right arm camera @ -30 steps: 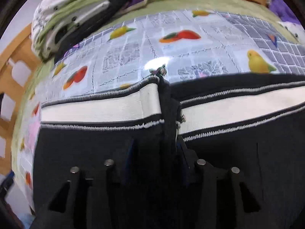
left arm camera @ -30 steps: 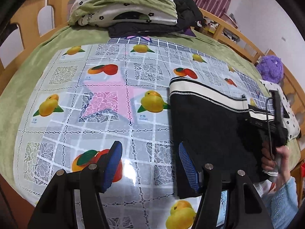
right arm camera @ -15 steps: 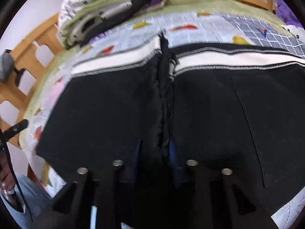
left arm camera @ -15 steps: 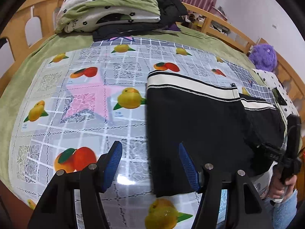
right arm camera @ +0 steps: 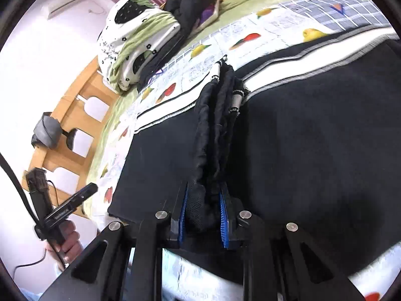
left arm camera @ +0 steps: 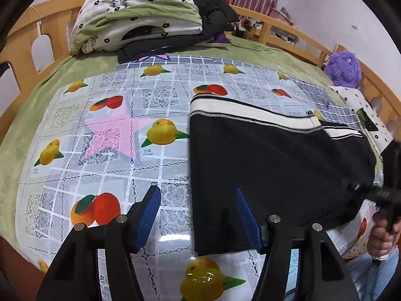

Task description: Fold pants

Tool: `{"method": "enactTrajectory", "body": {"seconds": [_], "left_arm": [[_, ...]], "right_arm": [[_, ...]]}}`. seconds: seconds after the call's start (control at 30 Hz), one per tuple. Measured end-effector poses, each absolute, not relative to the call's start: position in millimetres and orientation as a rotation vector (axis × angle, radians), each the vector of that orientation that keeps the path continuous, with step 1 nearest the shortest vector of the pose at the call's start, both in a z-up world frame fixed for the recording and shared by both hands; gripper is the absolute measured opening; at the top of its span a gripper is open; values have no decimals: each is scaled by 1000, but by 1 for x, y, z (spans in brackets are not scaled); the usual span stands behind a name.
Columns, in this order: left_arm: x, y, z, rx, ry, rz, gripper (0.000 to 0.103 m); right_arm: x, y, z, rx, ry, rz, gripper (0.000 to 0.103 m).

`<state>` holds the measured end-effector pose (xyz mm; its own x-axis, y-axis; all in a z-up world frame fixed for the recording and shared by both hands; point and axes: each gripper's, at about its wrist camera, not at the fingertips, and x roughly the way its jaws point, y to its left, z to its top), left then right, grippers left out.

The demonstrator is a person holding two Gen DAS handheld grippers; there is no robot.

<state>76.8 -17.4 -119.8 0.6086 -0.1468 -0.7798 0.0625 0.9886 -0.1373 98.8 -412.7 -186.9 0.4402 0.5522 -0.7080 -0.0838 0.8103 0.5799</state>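
Black pants (left arm camera: 270, 160) with a white striped waistband lie on the fruit-print cloth (left arm camera: 112, 135), right of centre. My left gripper (left arm camera: 196, 217) is open and empty, hovering above the cloth at the pants' left front corner. My right gripper (right arm camera: 203, 215) is shut on a bunched fold of the pants (right arm camera: 313, 138) and holds that ridge lifted. In the left wrist view the right gripper (left arm camera: 386, 190) shows at the pants' right edge, in a hand.
A folded floral quilt (left arm camera: 135, 17) and dark clothes (left arm camera: 215, 12) are stacked at the bed's far end. A wooden rail (left arm camera: 47, 32) rings the bed. A purple plush toy (left arm camera: 343, 69) sits far right. The left gripper's handle (right arm camera: 60, 210) shows in the right wrist view.
My right gripper has pulled back toward the bed's front edge, dragging and lifting the pinched fold. The pants now lie wider in the left wrist view. My left gripper stayed open.
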Motion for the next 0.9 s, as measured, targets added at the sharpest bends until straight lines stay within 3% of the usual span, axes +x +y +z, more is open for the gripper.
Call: {"method": "enactTrajectory", "body": {"seconds": [0.1,0.33,0.47,0.6,0.9], "left_arm": [[78,-22,-131,-100,942,-142,60],[82,-33,-161,-89,1004,-138,60],[83,-37,-189,-92,1060,-155,66],[76,-24,-180,-145,1059,-195,66],[93,10,-172,-339,1026,-209,62]], "right_arm": [[98,-395,-215,406,1184,376,30],[69,-392,-177,298,957,319,51],[79,-369,-208,183,1074,291,52],[72,-353,-199,49,1020,293,54],[50,-437,-163,234,879,39,54]]}}
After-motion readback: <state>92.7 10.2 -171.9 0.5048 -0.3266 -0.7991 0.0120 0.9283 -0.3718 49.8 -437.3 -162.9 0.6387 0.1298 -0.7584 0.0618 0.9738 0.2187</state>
